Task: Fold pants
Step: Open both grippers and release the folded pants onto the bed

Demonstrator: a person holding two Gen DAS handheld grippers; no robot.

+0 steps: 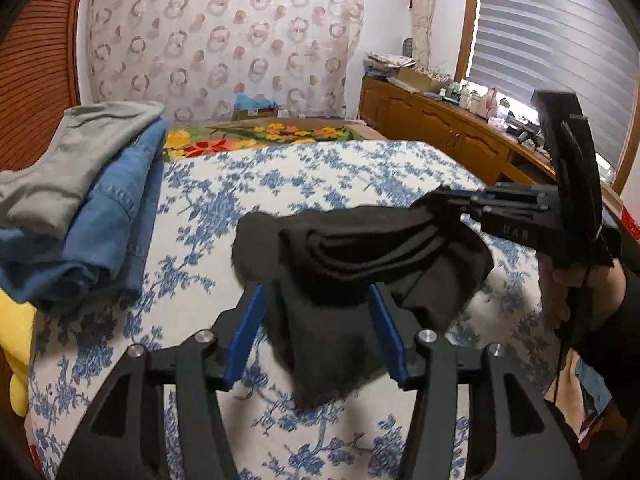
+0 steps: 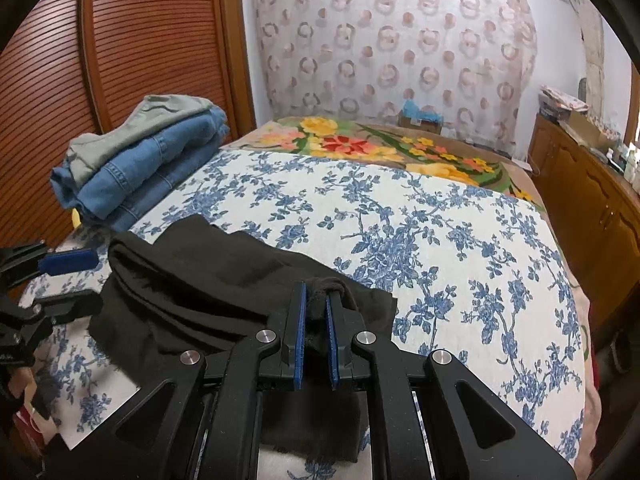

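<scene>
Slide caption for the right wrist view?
Right gripper clamps black pants on floral bedspread; left gripper open beside them.

A bed (image 2: 460, 248) carries everything, spread with a white cover printed in blue flowers. Black pants (image 2: 208, 292) lie bunched on its near part. Along the left edge rests a stack of folded clothes (image 2: 140, 164), grey on top of blue denim. Something yellow (image 1: 16, 344) shows beside that stack, perhaps a cushion. At the far end lies a bright flowered blanket (image 2: 384, 144).
</scene>
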